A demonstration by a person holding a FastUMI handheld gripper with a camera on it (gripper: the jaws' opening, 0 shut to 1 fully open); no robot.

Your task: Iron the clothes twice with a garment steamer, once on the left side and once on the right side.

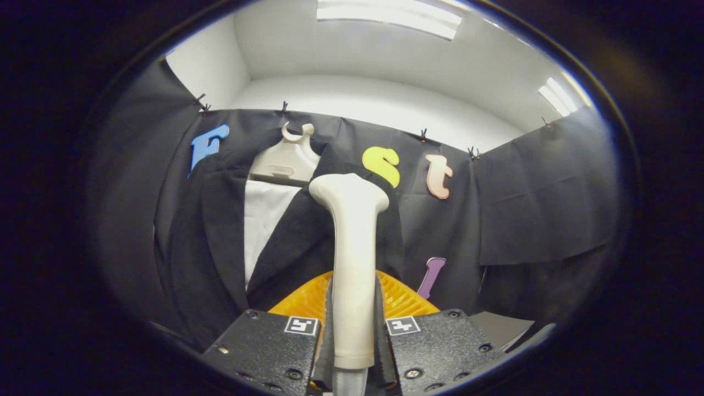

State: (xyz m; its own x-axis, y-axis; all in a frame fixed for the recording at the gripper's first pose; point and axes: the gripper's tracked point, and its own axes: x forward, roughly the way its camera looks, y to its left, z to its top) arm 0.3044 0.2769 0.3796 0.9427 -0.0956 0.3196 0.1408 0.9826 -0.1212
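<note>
Between the jaws: steamer handle clamped upright by gripper | head touching or just off jacket's right lapel near collar, jacket on hanger | step: likely starting a pass | next: draw head steadily down cloth.

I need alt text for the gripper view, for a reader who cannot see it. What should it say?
The gripper is shut on the handle of a cream garment steamer, whose head points up at a dark jacket on a pale hanger. A white shirt shows inside the jacket, and an orange ribbed object lies just beyond the fingers.
</note>
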